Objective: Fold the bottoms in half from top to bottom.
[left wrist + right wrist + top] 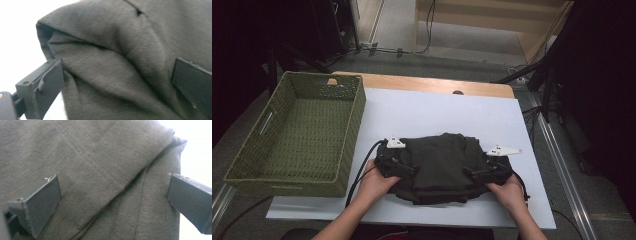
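A folded dark grey garment (439, 165) lies on the white sheet (437, 112) near the front edge. My left gripper (406, 168) is at its left side, the right gripper (473, 173) at its right side, each held in a hand. In the left gripper view the garment (112, 37) bulges between the wide-apart jaws of the left gripper (118, 67), its folded edge beside the left pad (50, 87). In the right gripper view the garment (87, 145) fills the gap of the right gripper (113, 180), which also stands open.
A green woven basket (357, 115), nothing in it, stands at the left beside the sheet. The wooden table edge (437, 84) runs along the back. Cables trail from both grippers toward the front. Bare white sheet lies behind the garment.
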